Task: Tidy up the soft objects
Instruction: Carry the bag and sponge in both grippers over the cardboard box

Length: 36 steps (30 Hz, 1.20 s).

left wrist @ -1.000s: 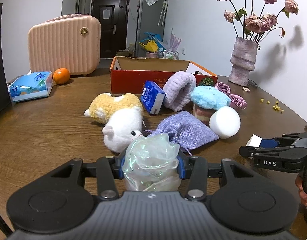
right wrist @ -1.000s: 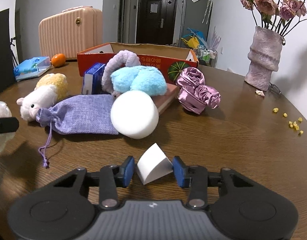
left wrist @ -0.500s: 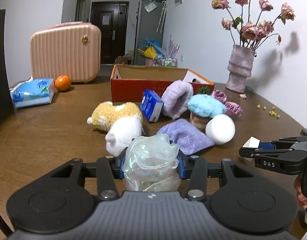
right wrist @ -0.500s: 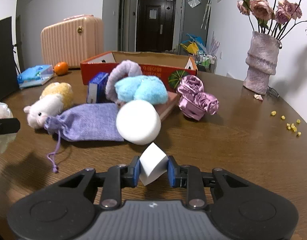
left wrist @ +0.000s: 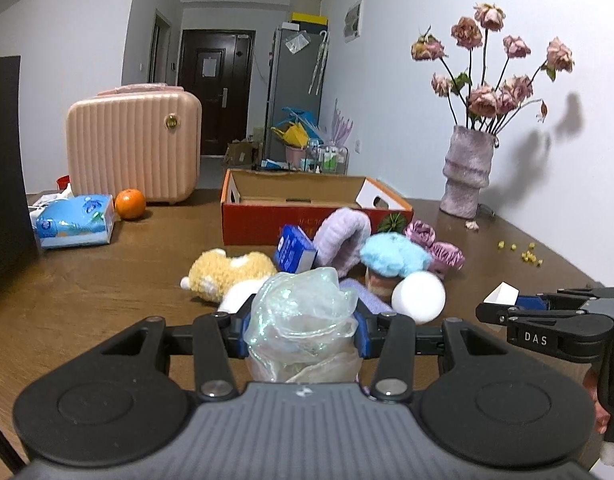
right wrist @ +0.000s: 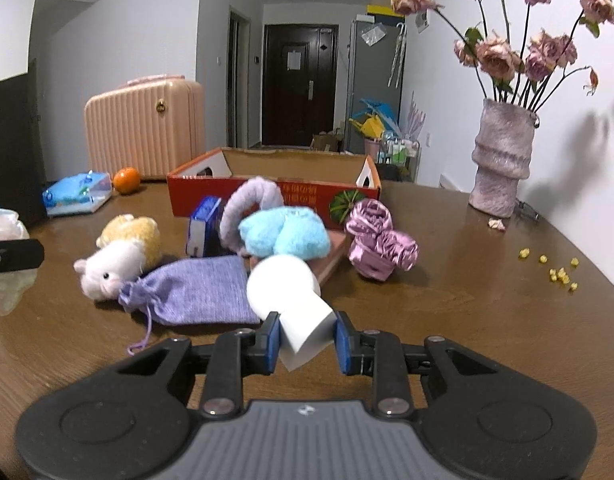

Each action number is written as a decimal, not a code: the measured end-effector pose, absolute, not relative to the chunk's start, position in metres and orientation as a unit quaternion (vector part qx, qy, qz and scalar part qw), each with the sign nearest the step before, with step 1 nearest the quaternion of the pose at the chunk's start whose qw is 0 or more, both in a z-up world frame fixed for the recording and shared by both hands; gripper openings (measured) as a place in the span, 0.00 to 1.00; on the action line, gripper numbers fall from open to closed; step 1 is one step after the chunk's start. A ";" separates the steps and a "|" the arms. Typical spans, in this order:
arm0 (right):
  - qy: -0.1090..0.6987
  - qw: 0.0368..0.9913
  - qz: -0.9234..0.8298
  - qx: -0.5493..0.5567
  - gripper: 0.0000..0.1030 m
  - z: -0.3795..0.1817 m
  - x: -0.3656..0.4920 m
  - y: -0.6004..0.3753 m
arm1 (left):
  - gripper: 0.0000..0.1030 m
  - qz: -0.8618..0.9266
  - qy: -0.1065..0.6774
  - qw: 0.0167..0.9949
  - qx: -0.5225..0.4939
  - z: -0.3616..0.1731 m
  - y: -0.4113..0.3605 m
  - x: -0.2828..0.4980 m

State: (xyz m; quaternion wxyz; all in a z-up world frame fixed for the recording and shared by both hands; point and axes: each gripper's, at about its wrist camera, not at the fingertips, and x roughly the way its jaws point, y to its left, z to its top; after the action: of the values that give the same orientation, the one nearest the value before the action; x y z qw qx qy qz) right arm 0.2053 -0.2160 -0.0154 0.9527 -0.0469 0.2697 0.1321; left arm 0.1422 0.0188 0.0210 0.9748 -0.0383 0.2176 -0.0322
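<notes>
My left gripper (left wrist: 301,330) is shut on a crumpled iridescent sheer scrunchie (left wrist: 303,320), held above the table. My right gripper (right wrist: 307,340) is shut on a small white foam wedge (right wrist: 305,330), lifted off the table; in the left wrist view that gripper (left wrist: 503,306) shows at the right with the white wedge (left wrist: 503,294) at its tip. Ahead lie a white-and-yellow plush sheep (right wrist: 115,258), a lilac drawstring pouch (right wrist: 199,292), a white foam ball (right wrist: 281,280), a blue fluffy item (right wrist: 285,232), a lilac fuzzy band (right wrist: 253,204), a pink satin scrunchie (right wrist: 379,246) and a blue pack (right wrist: 203,226).
An open red cardboard box (right wrist: 275,186) stands behind the pile. At the back left are a pink suitcase (left wrist: 133,146), an orange (left wrist: 130,204) and a tissue pack (left wrist: 73,222). A vase of dried roses (right wrist: 501,160) stands right, with yellow crumbs (right wrist: 559,272) nearby.
The right gripper's jaws closed on the white wedge, then lifted it off the table. Both grippers rose, and the left one kept its hold on the sheer scrunchie.
</notes>
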 end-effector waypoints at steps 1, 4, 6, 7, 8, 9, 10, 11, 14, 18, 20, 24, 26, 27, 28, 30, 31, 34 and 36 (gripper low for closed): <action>0.267 0.954 0.132 -0.046 0.26 -0.012 0.204 -0.216 | 0.45 -0.032 0.215 0.975 -0.039 0.024 0.019 0.141; 0.258 0.956 0.132 -0.043 0.26 -0.003 0.202 -0.216 | 0.45 -0.029 0.206 0.977 -0.037 0.033 0.018 0.140; 0.252 0.958 0.133 -0.042 0.26 0.003 0.201 -0.215 | 0.45 -0.027 0.201 0.979 -0.038 0.039 0.018 0.139; 0.250 0.958 0.134 -0.041 0.26 0.006 0.202 -0.215 | 0.45 -0.026 0.199 0.979 -0.039 0.042 0.018 0.140; 0.248 0.959 0.134 -0.040 0.26 0.008 0.202 -0.215 | 0.45 -0.026 0.198 0.979 -0.039 0.044 0.018 0.140; 0.246 0.959 0.134 -0.039 0.26 0.010 0.202 -0.214 | 0.45 -0.024 0.197 0.979 -0.040 0.046 0.018 0.140; 0.243 0.960 0.133 -0.038 0.27 0.013 0.203 -0.214 | 0.45 -0.023 0.195 0.980 -0.040 0.049 0.018 0.141; 0.241 0.961 0.133 -0.037 0.26 0.015 0.203 -0.214 | 0.45 -0.023 0.195 0.980 -0.041 0.050 0.018 0.140; 0.236 0.962 0.134 -0.032 0.27 0.022 0.205 -0.213 | 0.45 -0.021 0.193 0.980 -0.040 0.054 0.017 0.140; 0.235 0.962 0.135 -0.032 0.27 0.028 0.208 -0.210 | 0.45 -0.018 0.191 0.981 -0.039 0.060 0.015 0.143; 0.233 0.962 0.135 -0.032 0.27 0.030 0.210 -0.209 | 0.45 -0.017 0.189 0.981 -0.040 0.062 0.015 0.144; 0.231 0.963 0.137 -0.030 0.27 0.035 0.213 -0.207 | 0.45 -0.013 0.191 0.981 -0.043 0.066 0.015 0.150; 0.229 0.963 0.136 -0.029 0.27 0.037 0.216 -0.207 | 0.45 -0.010 0.194 0.980 -0.043 0.066 0.015 0.153; 0.228 0.964 0.136 -0.028 0.27 0.038 0.217 -0.207 | 0.45 -0.009 0.195 0.980 -0.043 0.067 0.015 0.155; 0.227 0.964 0.136 -0.027 0.27 0.039 0.218 -0.207 | 0.45 -0.007 0.195 0.980 -0.043 0.067 0.016 0.156; 0.225 0.965 0.135 -0.024 0.27 0.040 0.221 -0.207 | 0.45 -0.005 0.195 0.980 -0.044 0.069 0.017 0.159; 0.225 0.965 0.135 -0.023 0.27 0.041 0.223 -0.207 | 0.45 -0.004 0.194 0.980 -0.044 0.069 0.017 0.160; 0.225 0.965 0.134 -0.024 0.27 0.043 0.228 -0.207 | 0.45 0.000 0.195 0.980 -0.049 0.070 0.018 0.164; 0.226 0.965 0.134 -0.024 0.27 0.044 0.232 -0.206 | 0.45 0.002 0.197 0.979 -0.050 0.070 0.019 0.168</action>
State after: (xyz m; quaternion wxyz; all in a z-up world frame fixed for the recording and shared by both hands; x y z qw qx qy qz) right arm 0.2318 -0.2063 0.0439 0.9646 -0.0241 0.2258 0.1341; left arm 0.1676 0.0194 0.0704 0.9791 -0.0503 0.1970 0.0021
